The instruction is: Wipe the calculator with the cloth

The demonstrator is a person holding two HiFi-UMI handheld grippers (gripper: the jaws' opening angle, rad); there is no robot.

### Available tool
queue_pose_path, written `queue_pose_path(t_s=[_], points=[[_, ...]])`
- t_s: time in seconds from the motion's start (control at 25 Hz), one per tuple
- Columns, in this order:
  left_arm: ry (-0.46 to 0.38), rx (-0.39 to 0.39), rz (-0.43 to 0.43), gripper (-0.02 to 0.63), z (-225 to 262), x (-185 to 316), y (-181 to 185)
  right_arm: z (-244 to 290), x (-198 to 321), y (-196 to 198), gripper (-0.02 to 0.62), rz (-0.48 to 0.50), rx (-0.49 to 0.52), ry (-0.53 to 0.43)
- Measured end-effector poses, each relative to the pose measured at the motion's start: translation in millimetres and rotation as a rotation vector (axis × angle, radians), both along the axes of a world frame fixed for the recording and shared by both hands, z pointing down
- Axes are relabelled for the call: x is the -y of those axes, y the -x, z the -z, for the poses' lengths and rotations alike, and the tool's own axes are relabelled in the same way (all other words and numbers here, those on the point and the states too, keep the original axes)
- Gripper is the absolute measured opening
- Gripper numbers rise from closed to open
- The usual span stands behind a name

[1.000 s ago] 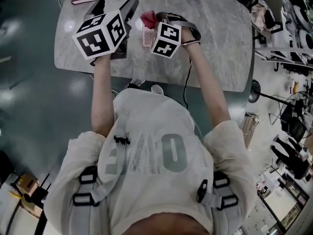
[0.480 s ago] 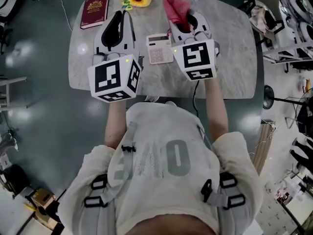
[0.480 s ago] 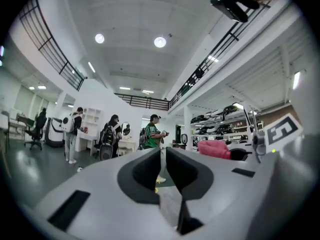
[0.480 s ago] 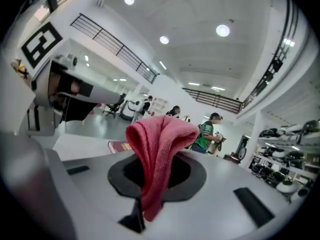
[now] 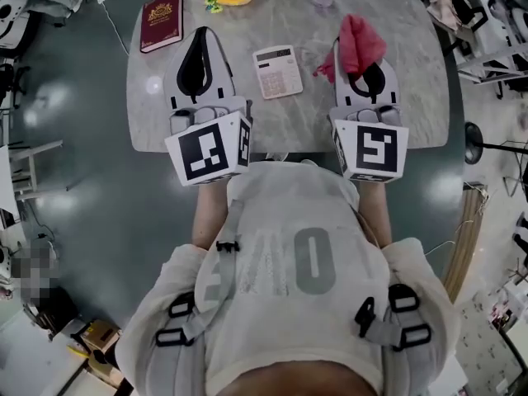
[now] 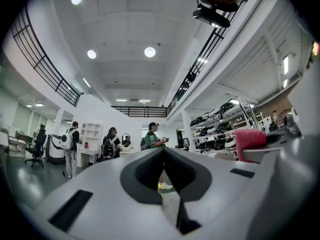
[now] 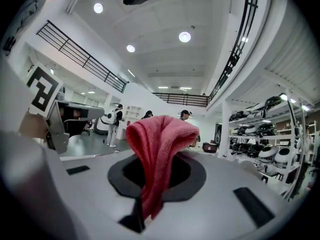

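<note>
both hands have risen off the counter (image 5: 396,114); right hand-held gripper (image 5: 363,63) clenches the red cloth (image 5: 356,38); left hand-held gripper (image 5: 201,33) has just closed, empty; the calculator (image 5: 278,71) lies between them, wiping apparently finished

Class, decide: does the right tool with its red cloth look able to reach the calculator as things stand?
Probably yes. The right tool, shut on the red cloth, hovers right of the calculator, and only bare marble tabletop lies between them.
</note>
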State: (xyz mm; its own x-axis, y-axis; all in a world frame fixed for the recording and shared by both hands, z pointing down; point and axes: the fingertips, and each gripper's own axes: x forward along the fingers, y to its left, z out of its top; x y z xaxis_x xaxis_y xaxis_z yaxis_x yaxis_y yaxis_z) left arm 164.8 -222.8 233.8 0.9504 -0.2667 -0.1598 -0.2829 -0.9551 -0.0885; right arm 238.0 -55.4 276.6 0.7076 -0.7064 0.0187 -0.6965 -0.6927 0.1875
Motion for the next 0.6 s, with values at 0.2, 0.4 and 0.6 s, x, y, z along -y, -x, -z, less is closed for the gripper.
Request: queue_pose_path(t_s=[0.2, 0.4, 0.6], points=[[-0.005, -0.005, -0.002, 0.021, -2, -3, -1, -11, -19, 4, 0.054, -0.026, 0.037, -0.029], [0.013, -0.018, -0.003, 0.021, 3, -7, 1, -10, -23, 7, 0.054, -0.014, 0.033, -0.021], [0.036, -0.023, 0.015, 0.021, 3, -5, 5, -12, -23, 5, 0.054, -0.015, 0.044, -0.014]])
